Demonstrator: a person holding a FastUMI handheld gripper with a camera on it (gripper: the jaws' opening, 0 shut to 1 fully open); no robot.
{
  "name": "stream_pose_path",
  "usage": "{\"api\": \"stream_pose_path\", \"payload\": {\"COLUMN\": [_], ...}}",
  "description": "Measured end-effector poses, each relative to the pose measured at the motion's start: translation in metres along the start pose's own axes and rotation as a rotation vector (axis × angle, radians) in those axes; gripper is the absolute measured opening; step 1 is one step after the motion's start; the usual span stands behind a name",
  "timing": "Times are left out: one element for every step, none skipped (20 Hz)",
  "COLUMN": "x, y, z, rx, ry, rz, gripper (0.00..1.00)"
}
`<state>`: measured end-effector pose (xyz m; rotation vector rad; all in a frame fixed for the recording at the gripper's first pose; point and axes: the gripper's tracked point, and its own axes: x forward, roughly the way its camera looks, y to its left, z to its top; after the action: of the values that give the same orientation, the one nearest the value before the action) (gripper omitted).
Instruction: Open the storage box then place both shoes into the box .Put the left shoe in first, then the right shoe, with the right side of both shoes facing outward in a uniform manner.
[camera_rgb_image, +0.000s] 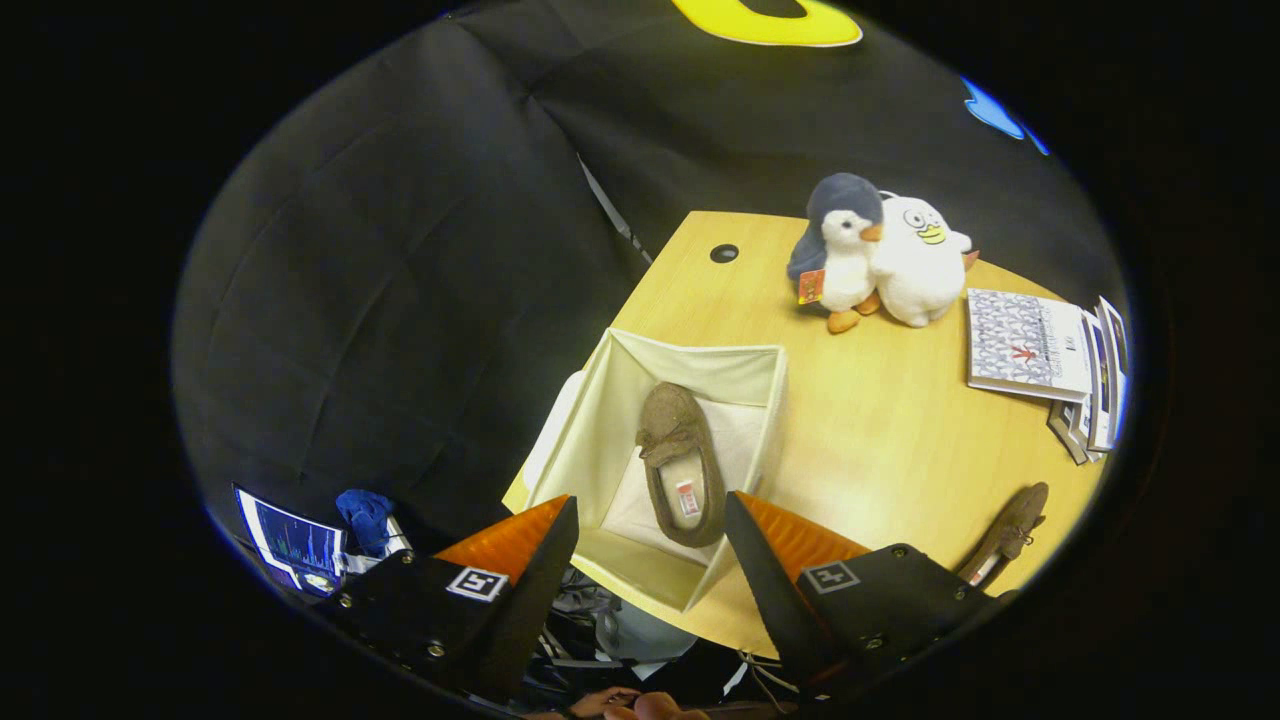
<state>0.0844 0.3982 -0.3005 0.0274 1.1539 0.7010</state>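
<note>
Tool spread above open storage box holding one brown shoe.

Light wooden table with a round cable hole, set against the booth's black cloth wall; bright overhead glare.

Two shoes, one storage box, two plush toys, one open-fingered gripper

A recording booth dressed as a home: light wooden desk, two plush penguins and stacked booklets (beyond the tongs).
</note>
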Motion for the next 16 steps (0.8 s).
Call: {"api": "stream_pose_path", "payload": {"x": [-0.012,-0.023,-0.033,-0.04,-0.048,-0.055,-0.062,-0.067,-0.074,-0.081,-0.09,-0.098,-0.105,-0.109,-0.115,-0.12], "y": [-0.009,-0.018,-0.028,-0.037,-0.047,-0.056,-0.067,-0.077,-0.087,-0.099,-0.109,-0.118,-0.13,-0.145,-0.16,-0.173], "z": [-0.002,-0.004,-0.006,-0.01,-0.014,-0.017,-0.022,-0.027,-0.031,-0.037,-0.042,-0.048,-0.052,-0.056,-0.061,-0.064], "rx": [0.011,0.02,0.026,0.034,0.046,0.061,0.078,0.097,0.117,0.135,0.154,0.174,0.195,0.216,0.234,0.253], "ry": [-0.013,-0.027,-0.038,-0.044,-0.05,-0.056,-0.06,-0.064,-0.069,-0.072,-0.078,-0.085,-0.093,-0.102,-0.109,-0.112], "rz": [0.0,-0.001,0.0,0.0,-0.003,-0.008,-0.013,-0.016,-0.022,-0.031,-0.042,-0.053,-0.06,-0.068,-0.075,-0.081], "gripper": [0.92,0.92,0.93,0.98,0.98,0.98,0.98,0.98,0.98,0.98,0.98,0.98,0.98,0.98,0.98,0.98]}}
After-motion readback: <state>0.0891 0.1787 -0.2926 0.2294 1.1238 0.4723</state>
